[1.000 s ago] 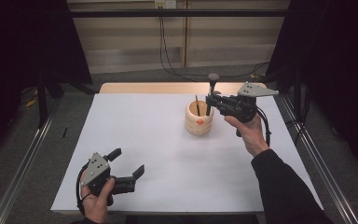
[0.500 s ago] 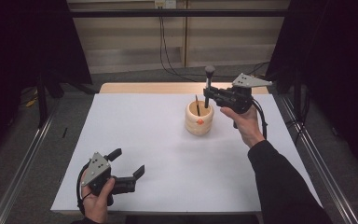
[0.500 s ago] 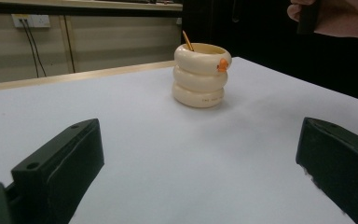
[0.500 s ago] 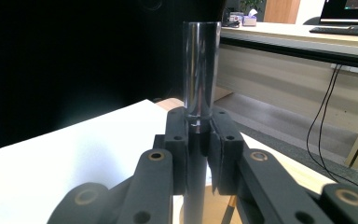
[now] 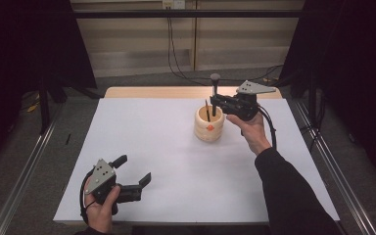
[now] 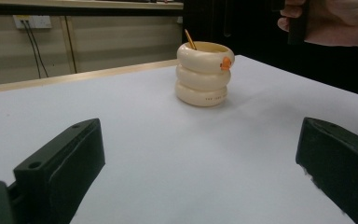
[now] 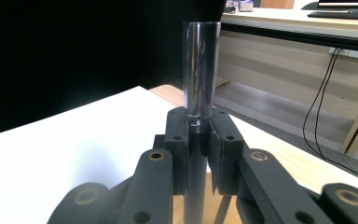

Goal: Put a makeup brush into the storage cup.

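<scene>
The right gripper (image 5: 216, 103) is pinching a dark stick (image 5: 215, 93) with a round top. It holds the stick straight up, with the low end just inside the cream pot (image 5: 209, 128). The pot looks like three fat rings stacked up, and it stands on the white table (image 5: 166, 142), near the far side. A thin brown stick (image 5: 207, 110) already leans inside the pot.

The left gripper (image 5: 136, 185) rests low at the near edge of the table, well apart from the pot. Its jaws are spread wide and hold nothing.

Here is what I think could go wrong. Nothing holds the pot down. If the stick hits the rim or pushes sideways, the pot may slide or tip over. The dark stick could also bump the thin stick and knock it out. If the jaws let go too early, the stick may fall crooked and roll onto the table.
</scene>
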`<state>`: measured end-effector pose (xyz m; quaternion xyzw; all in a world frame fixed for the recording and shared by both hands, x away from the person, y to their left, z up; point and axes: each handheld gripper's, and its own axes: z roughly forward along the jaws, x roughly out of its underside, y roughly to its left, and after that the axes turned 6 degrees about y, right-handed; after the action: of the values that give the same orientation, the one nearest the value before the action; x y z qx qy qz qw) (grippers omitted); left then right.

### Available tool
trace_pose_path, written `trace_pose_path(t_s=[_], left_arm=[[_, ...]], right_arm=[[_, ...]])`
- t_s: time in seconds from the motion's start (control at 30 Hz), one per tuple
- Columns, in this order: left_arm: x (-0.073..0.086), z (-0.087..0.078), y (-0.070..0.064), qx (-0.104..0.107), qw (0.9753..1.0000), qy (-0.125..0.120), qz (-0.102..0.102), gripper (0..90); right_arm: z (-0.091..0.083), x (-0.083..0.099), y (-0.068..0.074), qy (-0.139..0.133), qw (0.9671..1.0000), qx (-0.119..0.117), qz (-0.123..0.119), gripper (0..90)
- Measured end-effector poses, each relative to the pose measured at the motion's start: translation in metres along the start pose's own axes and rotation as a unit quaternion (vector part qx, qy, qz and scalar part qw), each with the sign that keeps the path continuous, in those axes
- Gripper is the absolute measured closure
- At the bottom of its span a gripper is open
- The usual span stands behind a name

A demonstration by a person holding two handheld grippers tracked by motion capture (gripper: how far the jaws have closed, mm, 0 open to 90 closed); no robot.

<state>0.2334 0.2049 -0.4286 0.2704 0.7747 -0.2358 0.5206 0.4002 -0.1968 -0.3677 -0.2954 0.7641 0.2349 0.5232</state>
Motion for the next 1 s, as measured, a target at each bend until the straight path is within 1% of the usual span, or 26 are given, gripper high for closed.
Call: trace_pose_path(t_s=[0.03,0.07,0.17,0.2,0.27,0.37,0.57,0.63,0.67,0.7,0.77,0.8,0.87,1.0], left_arm=[[0.000,0.000,0.000,-0.003,1.0000,0.000,-0.002,1.0],[0.000,-0.001,0.001,-0.004,1.0000,0.001,-0.001,1.1],[0.000,-0.001,0.001,-0.003,1.0000,-0.003,-0.003,1.0],[0.000,-0.001,0.001,-0.005,1.0000,-0.003,-0.003,1.0],[0.000,0.000,0.002,-0.002,1.0000,-0.003,-0.005,1.1],[0.000,-0.001,0.002,-0.006,1.0000,-0.003,-0.004,1.2],[0.000,-0.001,0.002,-0.004,1.0000,-0.004,-0.004,1.2],[0.000,-0.001,0.002,-0.004,1.0000,-0.003,-0.003,1.2],[0.000,-0.001,0.002,-0.005,1.0000,-0.004,-0.003,1.2],[0.000,-0.001,0.003,-0.006,1.0000,-0.004,-0.002,1.3],[0.000,-0.001,0.004,-0.005,1.0000,-0.004,-0.005,1.3],[0.000,-0.001,0.004,-0.008,0.9999,-0.006,-0.006,1.3],[0.000,-0.002,0.004,-0.009,0.9999,-0.005,-0.003,1.3],[0.000,-0.002,0.004,-0.009,0.9999,-0.007,-0.005,1.3]], right_arm=[[0.001,0.002,-0.001,0.000,1.0000,-0.001,0.004,79.2],[0.001,0.004,-0.002,0.000,1.0000,0.002,0.007,79.1],[0.004,0.009,-0.005,0.001,0.9998,0.009,0.016,79.1],[0.004,0.010,-0.006,0.004,0.9998,0.011,0.014,79.1],[0.006,0.012,-0.005,0.003,0.9998,0.014,0.017,79.1],[0.010,0.014,-0.004,0.006,0.9998,0.011,0.018,79.1],[0.015,0.020,-0.005,0.011,0.9996,0.014,0.022,79.1],[0.016,0.023,-0.007,0.011,0.9994,0.017,0.027,79.0],[0.016,0.024,-0.007,0.012,0.9995,0.014,0.025,79.0],[0.016,0.024,-0.008,0.011,0.9995,0.017,0.024,79.0],[0.016,0.027,-0.010,0.011,0.9993,0.019,0.029,79.0],[0.016,0.029,-0.010,0.011,0.9993,0.019,0.030,79.0],[0.018,0.033,-0.011,0.017,0.9990,0.022,0.037,79.0],[0.019,0.039,-0.011,0.020,0.9991,0.015,0.033,79.0]])
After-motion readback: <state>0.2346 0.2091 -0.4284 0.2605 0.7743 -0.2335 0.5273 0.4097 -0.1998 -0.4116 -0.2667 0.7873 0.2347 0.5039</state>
